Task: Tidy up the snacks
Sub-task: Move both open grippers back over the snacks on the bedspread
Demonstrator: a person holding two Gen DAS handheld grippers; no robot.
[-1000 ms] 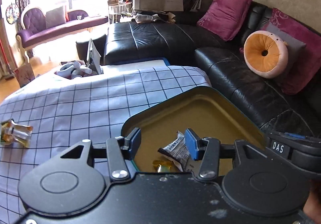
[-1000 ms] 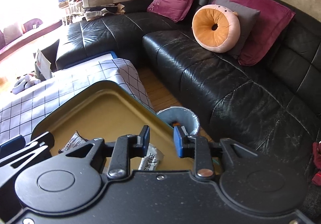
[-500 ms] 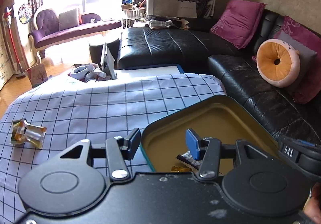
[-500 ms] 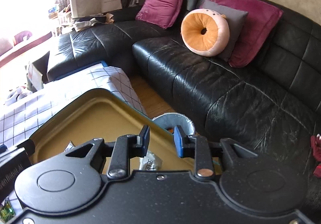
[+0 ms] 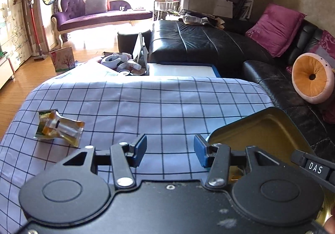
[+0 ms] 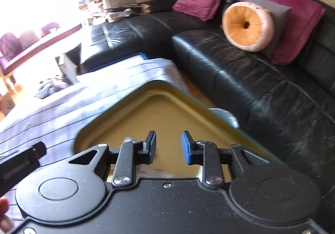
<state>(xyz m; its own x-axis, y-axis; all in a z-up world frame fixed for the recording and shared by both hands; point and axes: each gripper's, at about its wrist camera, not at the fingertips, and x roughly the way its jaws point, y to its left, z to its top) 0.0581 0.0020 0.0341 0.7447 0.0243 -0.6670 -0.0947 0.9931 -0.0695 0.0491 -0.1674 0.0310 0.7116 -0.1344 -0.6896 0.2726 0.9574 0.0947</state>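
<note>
Crinkled foil snack packet on checked cloth; left gripper, right gripper spread, empty.

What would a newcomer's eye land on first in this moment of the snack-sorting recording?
Probably the gold tin tray at the near right corner of the checked tablecloth, with the right hand-held gripper open above it. Next, the lone clear snack packet lying on the cloth at far left, ahead and to the left of the open left hand-held gripper. Behind, an orange round cushion glows against the black leather sofa.
</note>
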